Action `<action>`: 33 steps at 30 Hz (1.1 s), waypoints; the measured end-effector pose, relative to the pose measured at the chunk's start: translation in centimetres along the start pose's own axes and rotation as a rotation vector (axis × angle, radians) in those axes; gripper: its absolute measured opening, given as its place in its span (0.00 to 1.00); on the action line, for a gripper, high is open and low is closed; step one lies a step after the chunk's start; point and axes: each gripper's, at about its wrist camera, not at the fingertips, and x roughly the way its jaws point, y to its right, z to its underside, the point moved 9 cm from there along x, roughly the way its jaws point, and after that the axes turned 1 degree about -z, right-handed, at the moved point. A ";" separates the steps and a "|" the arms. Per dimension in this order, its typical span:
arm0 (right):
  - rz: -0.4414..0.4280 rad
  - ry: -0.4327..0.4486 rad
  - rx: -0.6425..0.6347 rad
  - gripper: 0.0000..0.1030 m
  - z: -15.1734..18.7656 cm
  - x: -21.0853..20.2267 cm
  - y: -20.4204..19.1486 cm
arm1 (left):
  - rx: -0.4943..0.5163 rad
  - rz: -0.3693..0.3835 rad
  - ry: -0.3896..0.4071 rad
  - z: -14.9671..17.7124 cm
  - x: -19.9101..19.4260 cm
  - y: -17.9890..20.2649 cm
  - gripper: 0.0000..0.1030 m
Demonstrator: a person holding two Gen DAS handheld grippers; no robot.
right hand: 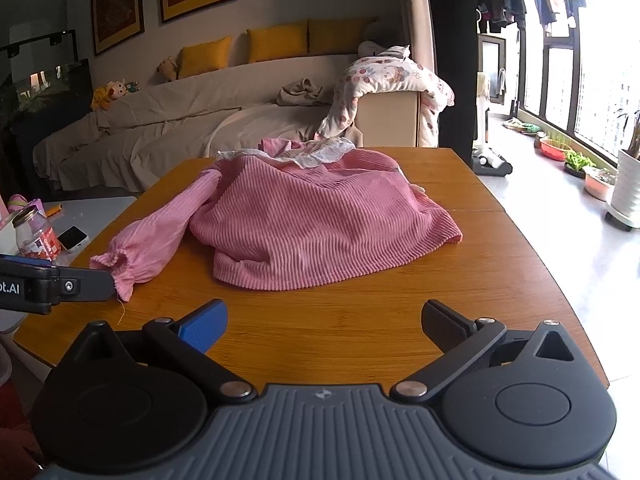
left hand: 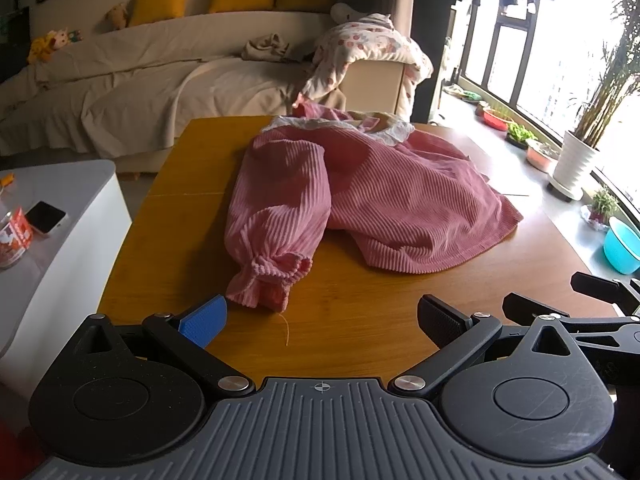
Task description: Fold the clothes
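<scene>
Your left tongs [left hand: 322, 320] are wide open and hold nothing, just short of the sleeve cuff [left hand: 276, 276] of the pink top [left hand: 380, 200] lying crumpled on the wooden bench [left hand: 180, 200], and your right tongs [right hand: 324, 322] are open and empty too.

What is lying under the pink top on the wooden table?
The pink top lies crumpled on the wooden table, with one sleeve stretched out. Whatever is beneath its folds, including the other sleeve, is covered.

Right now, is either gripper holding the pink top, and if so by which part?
Nothing is held. Left gripper and right gripper are both open above the table, short of the pink top.
</scene>
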 end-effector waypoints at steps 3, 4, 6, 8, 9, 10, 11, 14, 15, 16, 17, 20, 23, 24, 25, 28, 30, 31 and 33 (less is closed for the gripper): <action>-0.005 -0.005 0.001 1.00 0.1 0.2 0.0 | 0.001 0.000 -0.005 0.0 0.1 0.0 1.00; -0.006 -0.007 0.002 1.00 0.1 0.2 0.0 | 0.000 0.000 -0.008 0.0 0.2 0.0 1.00; -0.008 -0.011 0.002 1.00 0.2 0.3 0.0 | 0.001 0.004 -0.014 0.0 0.3 0.0 1.00; -0.012 -0.020 0.001 1.00 0.3 0.5 0.0 | 0.003 0.019 -0.025 -0.1 0.6 0.1 1.00; -0.015 -0.024 -0.005 1.00 0.3 0.6 0.0 | 0.002 0.041 -0.026 -0.4 0.8 0.3 1.00; -0.018 -0.029 -0.013 1.00 0.4 0.8 0.0 | 0.001 0.063 -0.027 -0.7 0.9 0.4 1.00; -0.021 -0.034 -0.021 1.00 0.4 0.9 0.0 | 0.001 0.086 -0.029 -1.0 1.1 0.6 1.00; -0.020 -0.057 -0.027 1.00 0.4 1.8 0.6 | 0.015 0.194 -0.022 -2.4 1.8 2.0 1.00; -0.025 -0.070 -0.011 1.00 0.4 2.3 1.1 | 0.020 0.245 -0.020 -3.0 2.1 2.7 1.00; -0.035 -0.085 0.020 1.00 0.3 2.8 1.7 | 0.025 0.296 -0.018 -3.5 2.5 3.4 1.00; -0.047 -0.099 0.070 1.00 0.2 3.4 2.5 | 0.028 0.336 -0.022 -3.9 2.9 4.0 1.00; -0.079 -0.126 0.225 1.00 -0.7 5.0 5.2 | 0.038 0.440 -0.036 -5.1 5.0 5.9 1.00; -0.091 -0.093 0.313 1.00 -2.8 6.3 7.8 | 0.038 0.517 -0.047 -6.5 7.4 6.9 1.00; -0.089 -0.079 0.319 1.00 -3.7 6.9 8.4 | 0.018 0.524 -0.057 -7.0 8.4 6.7 1.00; -0.088 -0.065 0.325 1.00 -4.6 7.5 9.1 | -0.002 0.531 -0.066 -7.4 9.3 6.5 1.00; -0.092 -0.046 0.309 1.00 -7.5 10.0 9.7 | -0.070 0.518 -0.101 -7.7 11.4 4.7 1.00; -0.128 -0.033 0.264 1.00 -9.6 12.0 9.1 | -0.108 0.521 -0.135 -7.6 12.5 3.5 1.00; -0.148 -0.025 0.232 1.00 -10.5 13.1 8.6 | -0.124 0.528 -0.156 -7.3 12.9 3.0 1.00; -0.180 -0.028 0.179 1.00 -12.0 15.6 7.5 | -0.138 0.512 -0.176 -6.7 13.3 2.0 1.00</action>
